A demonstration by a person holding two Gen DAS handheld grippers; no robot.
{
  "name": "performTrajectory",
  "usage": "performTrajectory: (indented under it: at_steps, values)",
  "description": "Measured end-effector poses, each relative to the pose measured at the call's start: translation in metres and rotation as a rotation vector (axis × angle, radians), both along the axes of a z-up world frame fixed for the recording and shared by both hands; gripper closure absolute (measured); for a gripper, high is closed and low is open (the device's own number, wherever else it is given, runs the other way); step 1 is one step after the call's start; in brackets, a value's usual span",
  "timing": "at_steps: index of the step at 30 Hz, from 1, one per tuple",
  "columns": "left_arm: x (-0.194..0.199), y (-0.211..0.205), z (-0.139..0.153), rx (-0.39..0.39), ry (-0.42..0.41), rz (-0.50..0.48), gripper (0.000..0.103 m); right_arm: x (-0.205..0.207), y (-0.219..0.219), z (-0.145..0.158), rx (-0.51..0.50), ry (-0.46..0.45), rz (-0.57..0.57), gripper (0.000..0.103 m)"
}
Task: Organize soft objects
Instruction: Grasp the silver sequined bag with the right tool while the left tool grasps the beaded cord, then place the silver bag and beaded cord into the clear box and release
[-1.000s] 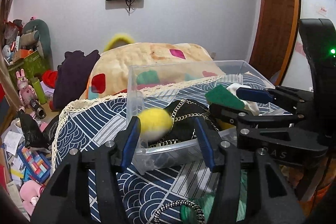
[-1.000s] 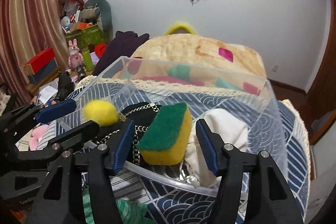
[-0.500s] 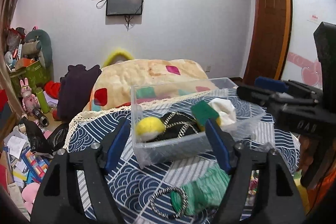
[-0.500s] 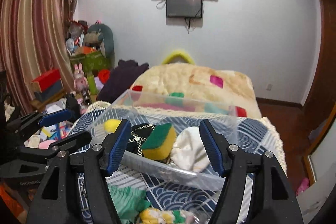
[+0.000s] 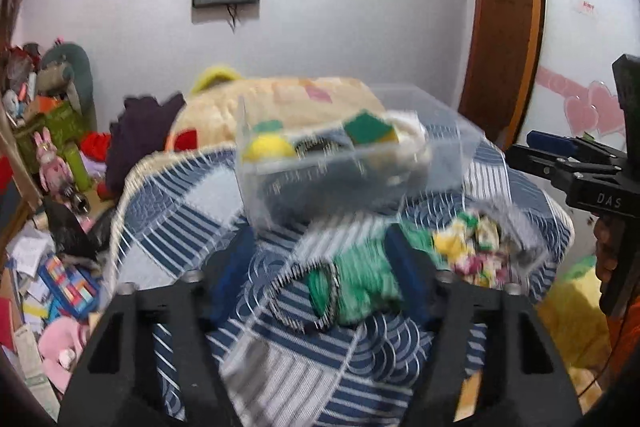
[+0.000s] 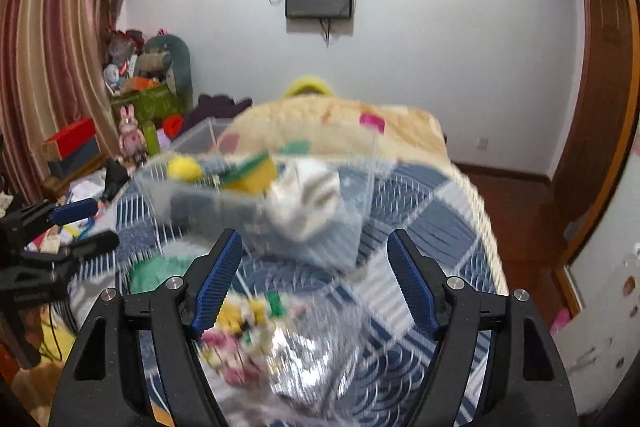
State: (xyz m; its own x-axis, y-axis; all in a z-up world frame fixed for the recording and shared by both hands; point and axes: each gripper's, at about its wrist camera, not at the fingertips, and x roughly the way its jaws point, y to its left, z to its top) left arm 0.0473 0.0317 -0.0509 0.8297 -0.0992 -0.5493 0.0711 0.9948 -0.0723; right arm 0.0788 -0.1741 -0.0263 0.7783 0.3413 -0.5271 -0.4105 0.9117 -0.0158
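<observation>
The clear plastic bin (image 5: 352, 179) sits on the blue patterned cover of the table (image 5: 168, 211) and holds a yellow pompom (image 5: 266, 149), a green-and-yellow sponge (image 5: 370, 127), a white cloth (image 6: 308, 195) and something dark underneath that is too blurred to name. Loose things lie on the cover just in front of the bin: a green cloth (image 5: 360, 283) with a braided black-and-white loop (image 5: 316, 303) beside it, and a crinkly clear bag of colourful pieces (image 6: 256, 331).

The left gripper (image 5: 320, 267) hangs above the green cloth with its jaws wide and empty; the right gripper (image 6: 316, 275) hangs above the clear bag, jaws likewise wide and empty. Both views are smeared, so fine contact is hard to read.

The step in hand appears to be picking up the next loose item. To do it well, each gripper should settle before closing, come straight down so the jaws straddle a bunched part of the fabric or the bag's gathered top, and pinch deep rather than at an edge. The loop could snag on the cloth, so take them apart or lift slowly. The grippers are near each other; staggering their trips to the bin avoids a clash.
</observation>
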Motion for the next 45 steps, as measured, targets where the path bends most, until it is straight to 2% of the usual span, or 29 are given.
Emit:
performTrajectory:
  at_steps: [2, 6, 13, 15, 17, 18, 20, 22, 25, 32, 38, 45]
  values:
    - [-0.001, -0.001, -0.008, -0.019, 0.026, -0.013, 0.054, -0.001, -0.003, -0.011, -0.007, 0.027, -0.013, 0.030]
    - [-0.007, -0.007, -0.017, -0.029, 0.024, -0.026, 0.056, -0.001, -0.005, -0.032, -0.020, 0.091, -0.028, 0.030]
    - [-0.005, -0.008, -0.032, -0.022, 0.056, -0.025, 0.073, -0.006, -0.024, -0.051, -0.015, 0.143, -0.064, 0.031]
    - [-0.005, -0.006, -0.036, -0.032, 0.065, -0.028, 0.076, -0.009, -0.029, -0.053, -0.005, 0.145, -0.063, 0.039]
    - [-0.005, -0.004, -0.039, -0.034, 0.065, -0.023, 0.080, -0.010, -0.031, -0.053, 0.001, 0.158, -0.053, 0.058]
    - [-0.005, -0.003, -0.040, -0.037, 0.067, -0.021, 0.082, -0.010, -0.032, -0.055, 0.005, 0.165, -0.051, 0.060]
    - [-0.004, -0.003, -0.042, -0.046, 0.068, -0.022, 0.093, -0.012, -0.035, -0.056, 0.013, 0.164, -0.050, 0.067]
    - [-0.005, -0.001, -0.041, -0.050, 0.063, -0.016, 0.096, -0.012, -0.038, -0.055, 0.025, 0.163, -0.052, 0.071]
    - [-0.008, 0.003, -0.038, -0.060, 0.048, -0.006, 0.096, -0.014, -0.041, -0.050, 0.038, 0.151, -0.054, 0.075]
    - [-0.011, 0.013, -0.020, -0.067, 0.004, 0.014, 0.097, -0.019, -0.038, -0.032, 0.054, 0.097, -0.056, 0.076]
    - [-0.014, 0.018, 0.009, -0.078, -0.074, 0.017, 0.097, -0.020, -0.038, -0.008, 0.095, 0.040, -0.049, 0.076]
    - [-0.009, 0.013, 0.042, -0.048, -0.173, 0.012, 0.097, -0.008, -0.023, 0.016, 0.135, -0.025, -0.025, 0.076]
